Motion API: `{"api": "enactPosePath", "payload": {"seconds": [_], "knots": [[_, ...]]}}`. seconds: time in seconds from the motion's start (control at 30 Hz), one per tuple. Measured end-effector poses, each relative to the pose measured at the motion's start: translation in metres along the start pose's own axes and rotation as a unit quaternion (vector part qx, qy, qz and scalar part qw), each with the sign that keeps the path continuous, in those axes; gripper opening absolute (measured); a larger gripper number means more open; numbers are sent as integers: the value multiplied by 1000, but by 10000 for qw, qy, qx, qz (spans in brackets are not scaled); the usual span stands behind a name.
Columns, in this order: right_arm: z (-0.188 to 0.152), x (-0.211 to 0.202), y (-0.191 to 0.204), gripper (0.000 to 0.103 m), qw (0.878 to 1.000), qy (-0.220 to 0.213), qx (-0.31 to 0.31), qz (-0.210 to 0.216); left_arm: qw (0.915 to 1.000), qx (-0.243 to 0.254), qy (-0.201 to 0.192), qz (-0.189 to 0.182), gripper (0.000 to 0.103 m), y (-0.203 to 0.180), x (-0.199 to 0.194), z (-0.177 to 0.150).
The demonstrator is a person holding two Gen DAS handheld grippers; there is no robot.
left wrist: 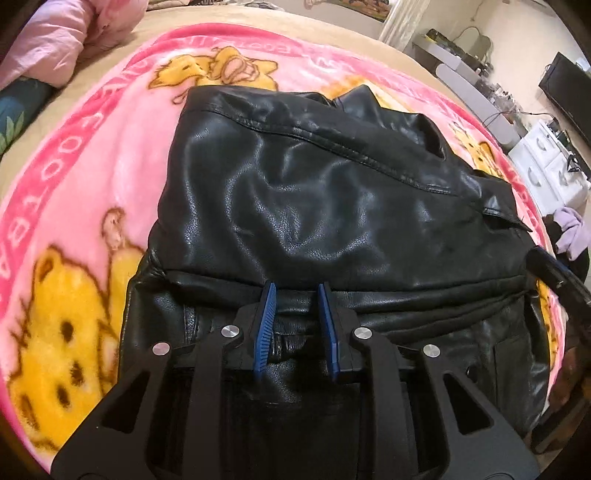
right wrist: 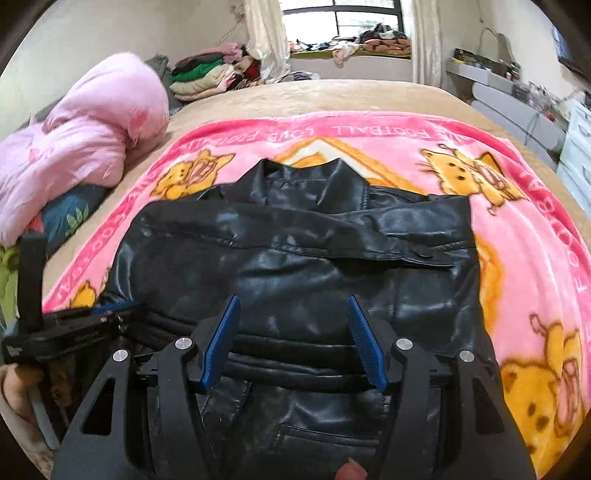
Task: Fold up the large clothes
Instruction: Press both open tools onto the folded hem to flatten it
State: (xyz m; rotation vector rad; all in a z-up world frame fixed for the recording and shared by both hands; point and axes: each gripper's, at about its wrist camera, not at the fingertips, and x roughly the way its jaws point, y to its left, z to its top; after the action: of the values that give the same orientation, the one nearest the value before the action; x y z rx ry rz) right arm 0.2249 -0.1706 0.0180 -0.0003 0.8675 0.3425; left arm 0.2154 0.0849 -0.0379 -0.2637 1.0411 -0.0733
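Where R sees window [right wrist: 354, 18]: L, drawers [left wrist: 546, 162].

Both my wrist cameras look forward, close above the black jacket [left wrist: 314, 192], sharing it and the pink blanket [right wrist: 517, 236].

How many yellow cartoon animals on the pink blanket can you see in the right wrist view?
4. Far left, far right, near right, and one partly visible at left beside the black leather jacket. More may lie under it.

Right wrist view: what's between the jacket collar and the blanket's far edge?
Only bare pink blanket print beyond the black jacket collar; nothing sits there, in the right wrist view.
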Motion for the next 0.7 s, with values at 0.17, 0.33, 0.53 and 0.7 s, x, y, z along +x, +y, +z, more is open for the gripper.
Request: {"api": "enactPosePath", "payload": {"seconds": [0.17,0.33,0.53,0.7], "knots": [[-17,49,-20,58,9946,840,584,-157,10000,18,-24,-28,16,1,0,0],[-18,44,-14,58,9960,695,510,-252,10000,41,-7,13,16,1,-4,-1],[-17,8,-16,77,9974,224,689,60,10000,12,-17,-16,16,-1,-12,-3],[-20,-12,-17,91,9977,18,660,122,9998,-26,-70,-186,32,-3,-24,-6]]}}
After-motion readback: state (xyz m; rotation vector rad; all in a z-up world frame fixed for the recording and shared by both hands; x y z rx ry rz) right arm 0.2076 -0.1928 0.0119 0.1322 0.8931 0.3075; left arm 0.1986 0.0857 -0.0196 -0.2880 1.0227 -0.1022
